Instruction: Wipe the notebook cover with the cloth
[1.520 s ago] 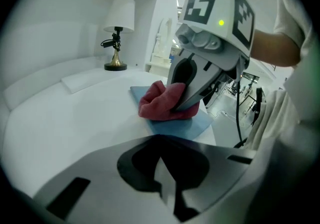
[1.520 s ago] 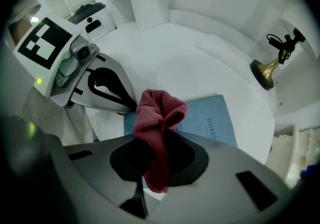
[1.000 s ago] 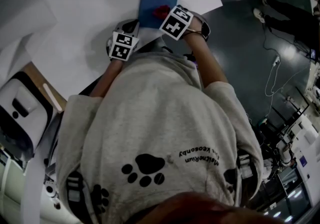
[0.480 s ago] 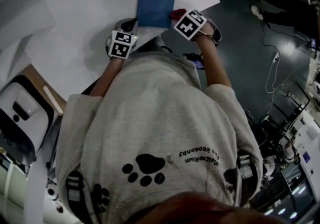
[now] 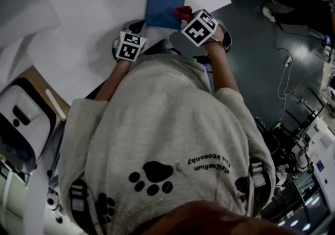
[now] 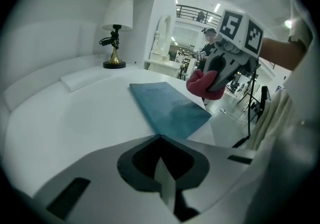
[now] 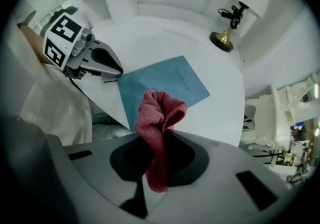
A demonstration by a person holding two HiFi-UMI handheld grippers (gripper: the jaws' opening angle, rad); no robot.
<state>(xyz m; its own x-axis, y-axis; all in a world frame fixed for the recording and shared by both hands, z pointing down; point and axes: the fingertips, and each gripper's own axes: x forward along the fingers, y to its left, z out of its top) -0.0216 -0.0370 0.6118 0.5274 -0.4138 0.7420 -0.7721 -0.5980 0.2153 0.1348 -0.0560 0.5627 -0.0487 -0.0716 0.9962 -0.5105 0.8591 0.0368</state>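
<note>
Notebook [image 5: 166,2]: blue, flat & shut on white table [image 5: 94,30], near table's edge by the person.
Writing: small line of print on notebook cover, too small to read. Black/white square markers on each gripper's cube. Print on the person's shirt, beside a paw shape, not legible.
Cloth [image 7: 157,123]: red-pink, bunched, pinched betw. jaws of R hand-held gripper [image 7: 150,168]; a fold sticks up past the jaws.
R hand-held gripper: closed on cloth. In head view it sits at notebook's right edge, near the corner closest to the person; cloth [image 5: 184,13] overlaps that edge.
Cloth vs cover: in L gripper view the cloth [image 6: 206,84] hangs over notebook's [image 6: 170,108] right side; can't tell if it touches.
L hand-held gripper [image 6: 162,178]: jaws together, nothing gripped. Tip just at notebook's near-left corner, low over table; contact unclear.
Grippers: L & R on opp. sides of notebook's near end, apart.
Lamp [image 6: 116,28]: white shade, black/brass stand, at table's far side, well apart from notebook.
</note>
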